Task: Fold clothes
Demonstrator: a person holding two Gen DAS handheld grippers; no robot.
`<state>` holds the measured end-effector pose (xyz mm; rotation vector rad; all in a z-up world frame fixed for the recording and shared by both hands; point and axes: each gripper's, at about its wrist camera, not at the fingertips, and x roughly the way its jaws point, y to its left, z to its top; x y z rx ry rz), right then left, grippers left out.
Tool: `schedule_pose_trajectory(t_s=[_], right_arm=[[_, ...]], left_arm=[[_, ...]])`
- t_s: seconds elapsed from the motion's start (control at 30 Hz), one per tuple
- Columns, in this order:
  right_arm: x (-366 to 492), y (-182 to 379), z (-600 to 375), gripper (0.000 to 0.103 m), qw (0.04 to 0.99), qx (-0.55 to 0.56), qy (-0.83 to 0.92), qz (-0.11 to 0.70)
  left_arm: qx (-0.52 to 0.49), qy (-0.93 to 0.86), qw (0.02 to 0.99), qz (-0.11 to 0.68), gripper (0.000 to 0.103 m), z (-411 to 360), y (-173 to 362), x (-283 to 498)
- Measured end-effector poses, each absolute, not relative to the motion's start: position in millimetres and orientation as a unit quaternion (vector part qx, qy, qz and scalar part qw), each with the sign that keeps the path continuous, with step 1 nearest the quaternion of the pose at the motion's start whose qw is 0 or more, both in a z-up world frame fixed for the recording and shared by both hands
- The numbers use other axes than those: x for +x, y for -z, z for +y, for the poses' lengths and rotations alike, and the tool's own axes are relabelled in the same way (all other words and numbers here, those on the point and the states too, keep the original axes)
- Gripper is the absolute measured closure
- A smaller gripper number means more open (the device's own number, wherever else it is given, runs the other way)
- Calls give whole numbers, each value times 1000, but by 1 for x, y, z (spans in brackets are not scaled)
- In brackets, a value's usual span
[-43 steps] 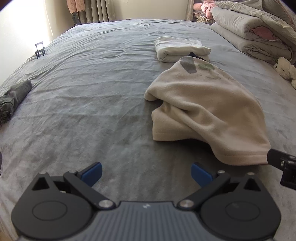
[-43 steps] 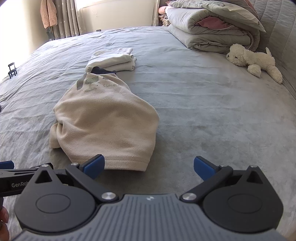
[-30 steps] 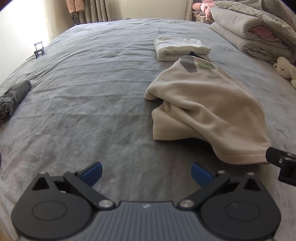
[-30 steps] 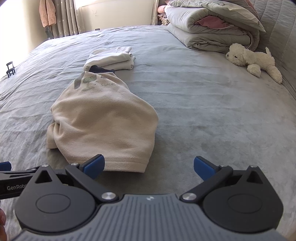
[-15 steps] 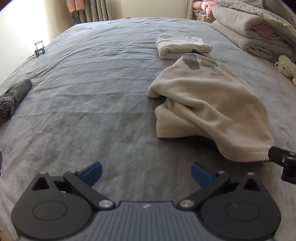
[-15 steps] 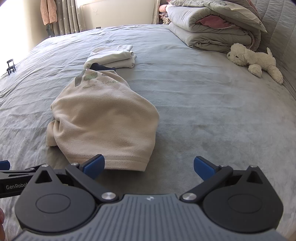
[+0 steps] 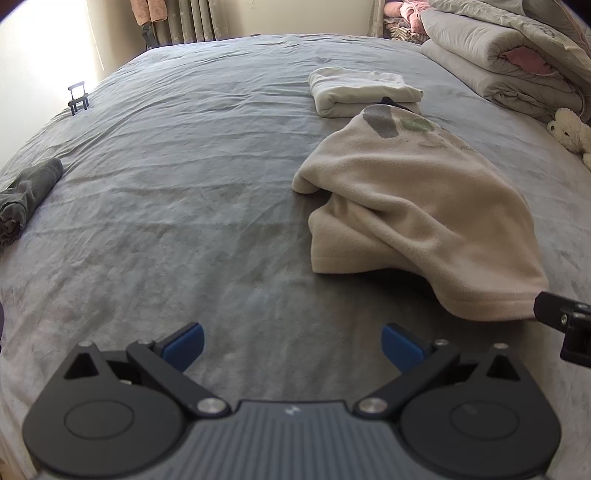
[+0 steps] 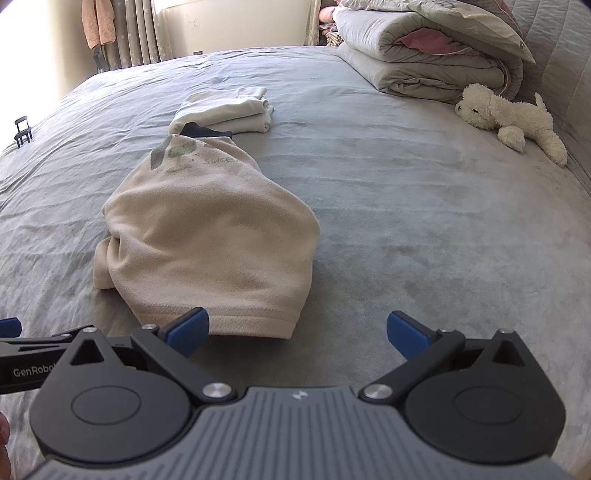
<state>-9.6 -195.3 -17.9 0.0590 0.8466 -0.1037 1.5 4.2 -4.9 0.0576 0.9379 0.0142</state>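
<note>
A beige fleece top (image 7: pixel 417 210) lies rumpled on the grey bed (image 7: pixel 184 184), its hem toward me; it also shows in the right wrist view (image 8: pixel 210 240). A folded white garment (image 7: pixel 358 92) lies beyond it, also seen in the right wrist view (image 8: pixel 229 110), with a dark item (image 8: pixel 203 131) between them. My left gripper (image 7: pixel 291 345) is open and empty, left of the top's hem. My right gripper (image 8: pixel 297 332) is open and empty just before the hem, its left fingertip at the hem's edge.
Folded quilts (image 8: pixel 424 48) and a white plush dog (image 8: pixel 513 118) lie at the far right. A dark grey garment (image 7: pixel 26 199) lies at the bed's left edge. A small black stand (image 7: pixel 78 98) sits at the far left. Curtains (image 8: pixel 129 33) hang beyond the bed.
Both grippers have shifted only slightly over the bed; the views drift a little. The clothes have not moved, and both grippers stay open.
</note>
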Motion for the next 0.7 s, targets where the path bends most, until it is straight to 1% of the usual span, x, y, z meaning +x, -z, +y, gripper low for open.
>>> schedule_pose_trajectory(t_s=[0.7], right_arm=[[-8, 20, -195, 0, 906, 31, 48, 419]], left_arm=[[27, -5, 892, 451, 1, 5, 4, 1]])
